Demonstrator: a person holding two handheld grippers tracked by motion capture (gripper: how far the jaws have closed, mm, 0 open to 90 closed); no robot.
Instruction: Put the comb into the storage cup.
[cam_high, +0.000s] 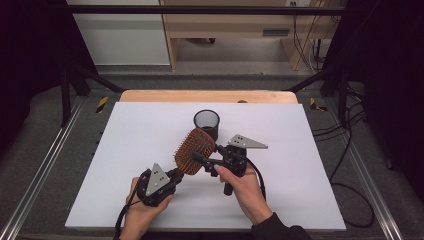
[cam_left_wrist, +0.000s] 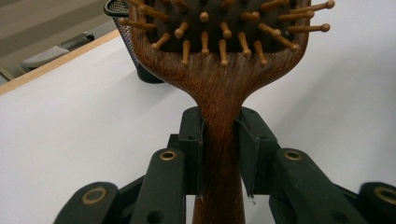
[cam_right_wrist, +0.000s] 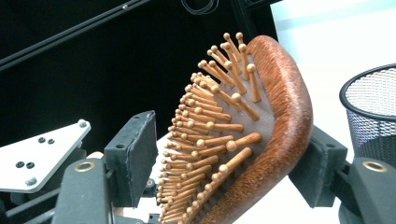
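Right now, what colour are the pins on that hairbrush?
Light tan wood with rounded tips, paler than the reddish-brown hairbrush body; the pins show best in the right gripper view.

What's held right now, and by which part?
The left gripper is shut on the hairbrush at its handle. The right gripper straddles the brush head, one pad at its back, not clamped.

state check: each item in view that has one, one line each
wooden paddle hairbrush: off the table, tilted, handle clamped, bristles facing right gripper
mesh pen cup: upright on the table, looks empty
left gripper: shut on the brush handle
right gripper: jaws around the brush head, bristle-side pad not touching
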